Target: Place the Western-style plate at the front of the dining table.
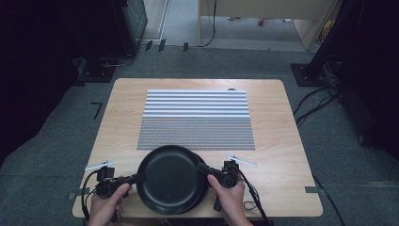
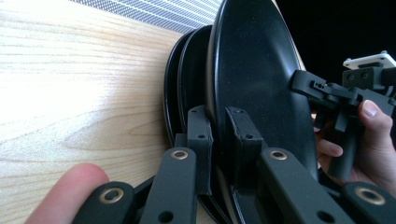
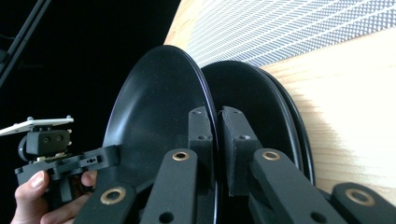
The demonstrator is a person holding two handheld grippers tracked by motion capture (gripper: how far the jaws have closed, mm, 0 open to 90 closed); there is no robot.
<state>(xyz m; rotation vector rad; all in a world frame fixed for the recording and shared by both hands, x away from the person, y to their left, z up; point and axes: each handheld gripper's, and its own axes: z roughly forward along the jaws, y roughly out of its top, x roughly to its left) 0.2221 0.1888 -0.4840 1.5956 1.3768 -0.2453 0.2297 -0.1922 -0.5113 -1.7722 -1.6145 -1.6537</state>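
Observation:
A black plate (image 1: 169, 176) is held by its rim between both grippers, just above a stack of black plates (image 1: 203, 195) at the table's near edge. My left gripper (image 1: 139, 178) is shut on the plate's left rim, my right gripper (image 1: 201, 168) on its right rim. In the left gripper view the jaws (image 2: 219, 135) pinch the top plate (image 2: 257, 70), with two lower plates (image 2: 187, 79) a little apart behind it and the right gripper (image 2: 303, 84) across. In the right gripper view the jaws (image 3: 217, 135) clamp the same plate (image 3: 154, 102), apart from the lower plates (image 3: 252, 93).
A striped grey placemat (image 1: 195, 120) lies in the middle of the wooden table (image 1: 197, 84), just beyond the plates. Bare wood borders the mat on both sides. Grey carpet, cables and dark equipment surround the table.

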